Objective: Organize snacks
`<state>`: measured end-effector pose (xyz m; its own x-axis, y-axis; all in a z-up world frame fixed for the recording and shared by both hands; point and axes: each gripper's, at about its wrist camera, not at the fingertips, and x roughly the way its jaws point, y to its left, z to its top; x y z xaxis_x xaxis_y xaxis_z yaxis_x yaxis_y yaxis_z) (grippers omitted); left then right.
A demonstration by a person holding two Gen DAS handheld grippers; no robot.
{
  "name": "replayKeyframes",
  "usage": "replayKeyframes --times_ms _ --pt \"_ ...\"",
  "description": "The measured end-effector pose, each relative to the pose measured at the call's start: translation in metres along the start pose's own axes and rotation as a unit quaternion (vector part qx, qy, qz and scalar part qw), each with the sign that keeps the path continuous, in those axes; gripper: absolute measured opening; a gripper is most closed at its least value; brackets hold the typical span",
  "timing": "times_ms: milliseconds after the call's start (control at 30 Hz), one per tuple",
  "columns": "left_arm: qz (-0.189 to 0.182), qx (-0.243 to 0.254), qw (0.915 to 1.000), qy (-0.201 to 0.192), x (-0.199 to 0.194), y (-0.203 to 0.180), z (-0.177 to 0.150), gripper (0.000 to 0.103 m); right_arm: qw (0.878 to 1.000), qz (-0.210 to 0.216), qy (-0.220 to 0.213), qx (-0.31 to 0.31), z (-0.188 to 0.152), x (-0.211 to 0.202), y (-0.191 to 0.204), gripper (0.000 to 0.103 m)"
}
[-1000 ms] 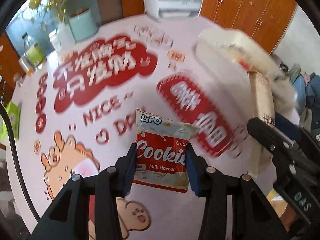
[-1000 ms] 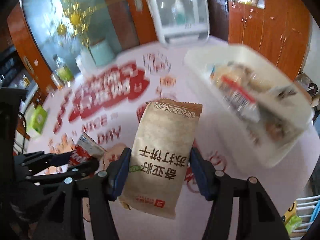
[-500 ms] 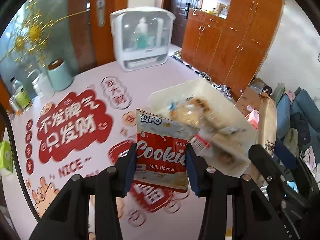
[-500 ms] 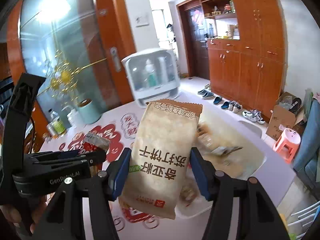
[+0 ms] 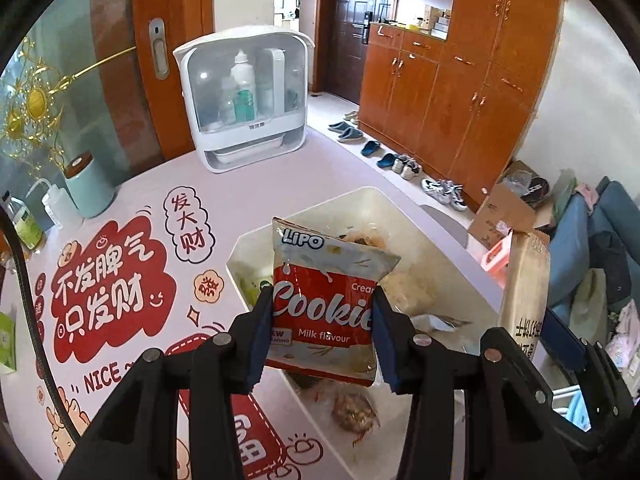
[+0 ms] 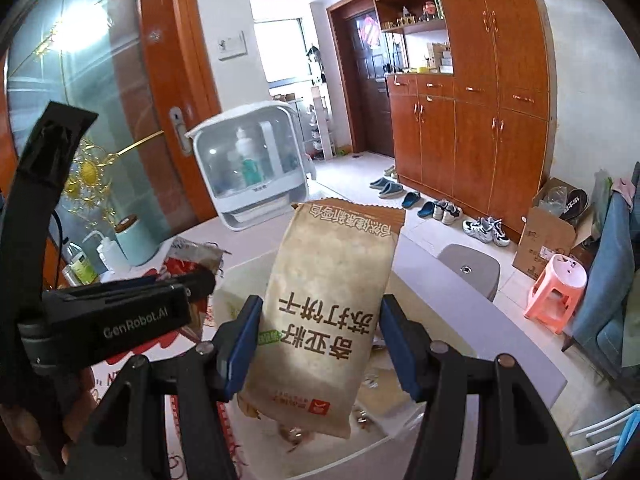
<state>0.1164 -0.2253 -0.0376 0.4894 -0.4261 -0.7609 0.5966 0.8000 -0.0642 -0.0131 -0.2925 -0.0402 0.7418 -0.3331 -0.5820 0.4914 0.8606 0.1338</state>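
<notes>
Left wrist view: the left gripper [image 5: 322, 330] has its 2 fingers [image 5: 260, 332] closed on a red and white LiPO cream cookie packet [image 5: 326, 300], held upright in the air. 1 second ago this packet hung over the printed pink table cover; now it hangs above the white plastic bin [image 5: 400, 204], over the bin's near-left part. Other wrapped snacks [image 5: 354, 410] already lie in the bin. I judge the carry nearly finished, with the drop into the bin as the step in hand. The bin's left wall runs just left of the packet, so a release here should land inside, though with little margin on that side. Right of the bin, the tan packet [image 5: 522, 300] in the other gripper stands close by, narrowing the room that way. Beyond the bin's far rim the table [image 5: 248, 192] is bare up to a white bottle cabinet [image 5: 244, 96].

Right wrist view: the right gripper [image 6: 318, 340] grips a tan soda cracker packet [image 6: 332, 304] between its fingers [image 6: 240, 344], upright, printing inverted. It too has come from over the table to above the bin [image 6: 236, 280], whose pale rim shows behind and below it. Left of the bin, the left gripper's black body [image 6: 120, 316] sits near, so both drops share tight space. The table's right edge lies just past the bin, with a pink stool [image 6: 560, 284] on the floor beyond.
</notes>
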Motion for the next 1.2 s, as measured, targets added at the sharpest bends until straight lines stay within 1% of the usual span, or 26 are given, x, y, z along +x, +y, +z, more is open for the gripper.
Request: replayKeyframes --times_ms 67,133,167,200,233,267,300,333,467,600,767,900,1067,1200 --pt "0.016 0.002 0.9999 0.003 0.008 -0.004 0.000 0.047 1.000 0.004 0.011 -0.001 0.000 0.008 -0.008 0.060" --pt "0.033 0.002 0.9994 0.007 0.014 -0.006 -0.003 0.062 0.999 0.016 0.032 -0.004 0.001 0.019 -0.014 0.061" --pt "0.042 0.002 0.9991 0.010 0.017 -0.006 -0.004 0.081 0.999 0.020 0.039 -0.003 0.000 0.023 -0.017 0.062" --pt "0.048 -0.002 0.9988 0.011 0.020 -0.005 -0.005 0.093 0.999 0.021 0.045 -0.003 -0.001 0.027 -0.020 0.062" --pt "0.051 -0.007 0.9986 0.010 0.021 -0.003 -0.007 0.094 0.999 0.019 0.048 -0.004 -0.003 0.031 -0.021 0.063" --pt "0.051 -0.011 0.9986 0.011 0.021 -0.002 -0.009 0.094 0.999 0.017 0.049 -0.009 -0.004 0.033 -0.022 0.065" --pt "0.051 -0.018 0.9984 0.016 0.023 0.002 -0.012 0.094 0.999 0.014 0.048 -0.013 -0.005 0.035 -0.022 0.070" --pt "0.051 -0.025 0.9981 0.023 0.026 0.004 -0.014 0.095 0.999 0.011 0.047 -0.017 -0.006 0.036 -0.021 0.074" --pt "0.061 -0.060 0.9949 0.054 0.035 0.021 -0.027 0.096 0.997 0.019 0.061 -0.034 -0.011 0.045 -0.018 0.075" --pt "0.079 -0.075 0.9919 0.065 0.032 0.031 -0.039 0.096 0.995 0.032 0.078 -0.051 -0.016 0.052 -0.014 0.075" --pt "0.100 -0.088 0.9890 0.064 0.017 0.042 -0.050 0.096 0.993 0.044 0.091 -0.063 -0.020 0.057 -0.011 0.075" --pt "0.113 -0.108 0.9863 0.055 -0.004 0.055 -0.058 0.096 0.991 0.051 0.107 -0.066 -0.021 0.061 -0.010 0.075" --pt "0.131 -0.131 0.9820 0.035 -0.039 0.077 -0.077 0.096 0.988 0.040 0.113 -0.094 -0.021 0.057 -0.007 0.075" --pt "0.143 -0.140 0.9794 0.030 -0.062 0.091 -0.094 0.096 0.987 0.016 0.109 -0.118 -0.019 0.048 -0.002 0.075"
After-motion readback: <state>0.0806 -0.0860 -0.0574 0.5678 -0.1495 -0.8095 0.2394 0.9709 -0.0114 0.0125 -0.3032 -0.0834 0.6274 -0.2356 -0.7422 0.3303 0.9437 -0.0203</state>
